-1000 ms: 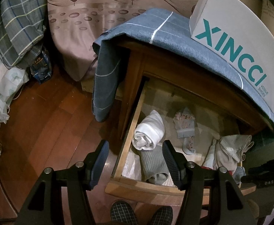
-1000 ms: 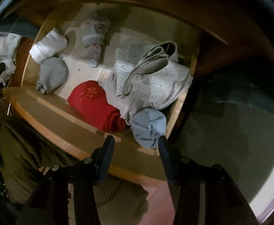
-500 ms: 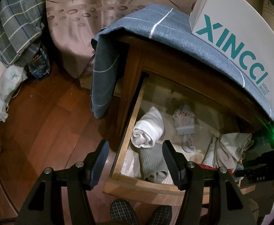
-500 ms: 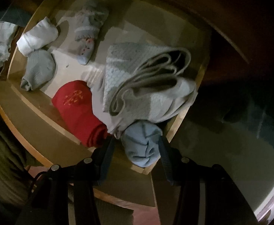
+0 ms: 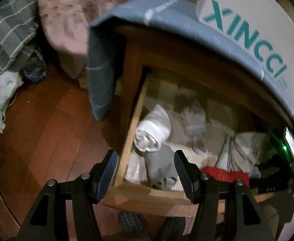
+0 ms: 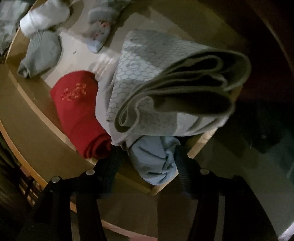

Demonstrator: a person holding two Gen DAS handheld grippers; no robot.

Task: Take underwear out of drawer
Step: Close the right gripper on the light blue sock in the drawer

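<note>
The wooden drawer stands open under the cabinet top. In the right wrist view it holds a grey patterned folded underwear, a red folded piece, a light blue rolled piece, a grey roll, a white roll and a small printed sock. My right gripper is open, its jaws on either side of the light blue roll at the drawer's front right corner. My left gripper is open and empty, above the drawer's front left corner, over the grey roll and white roll.
A blue cloth hangs over the cabinet's left side, and a white XINCCI shoe box sits on top. Wooden floor lies to the left, with bedding and a plaid cloth behind. My slippers show below the drawer front.
My right gripper has gone down into the drawer until the light blue roll sits between its jaws. My left gripper has come a little closer to the drawer.
</note>
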